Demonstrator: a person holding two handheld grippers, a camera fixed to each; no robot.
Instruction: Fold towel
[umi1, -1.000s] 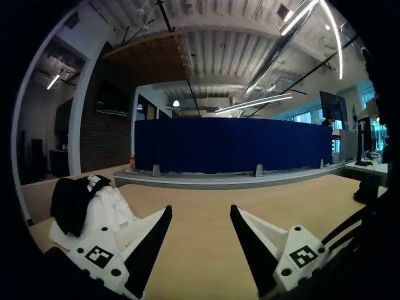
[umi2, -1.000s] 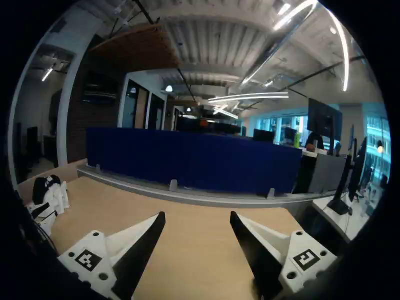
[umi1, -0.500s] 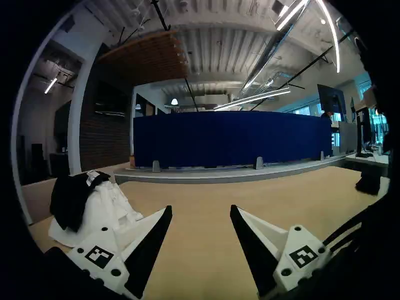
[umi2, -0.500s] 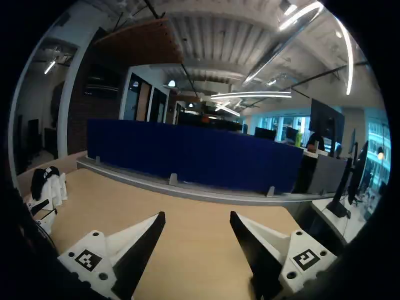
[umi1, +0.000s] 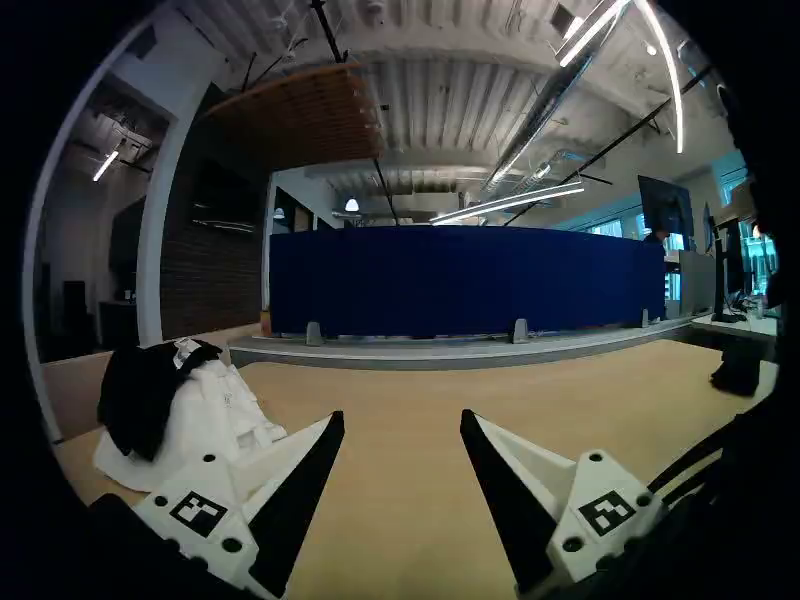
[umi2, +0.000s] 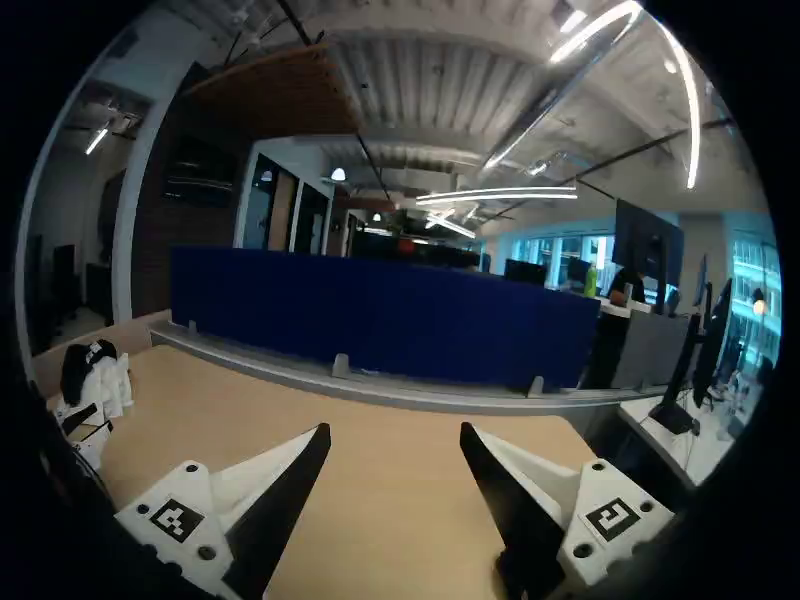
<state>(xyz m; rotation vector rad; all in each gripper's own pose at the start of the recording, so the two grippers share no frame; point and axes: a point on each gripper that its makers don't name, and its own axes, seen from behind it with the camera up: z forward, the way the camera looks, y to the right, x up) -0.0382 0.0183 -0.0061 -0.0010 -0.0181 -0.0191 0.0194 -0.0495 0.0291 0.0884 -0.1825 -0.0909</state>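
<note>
Your left tongs (umi1: 400, 440) and right tongs (umi2: 395, 445) hang spread, empty; reach left blindly and you could snag the black cloth (umi1: 140, 400) atop the white heap (umi1: 215, 420)

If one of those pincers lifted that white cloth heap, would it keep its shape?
Probably not: the white cloth lies crumpled in soft folds, so it should droop. The black cloth draped over it would likely slide off.
</note>
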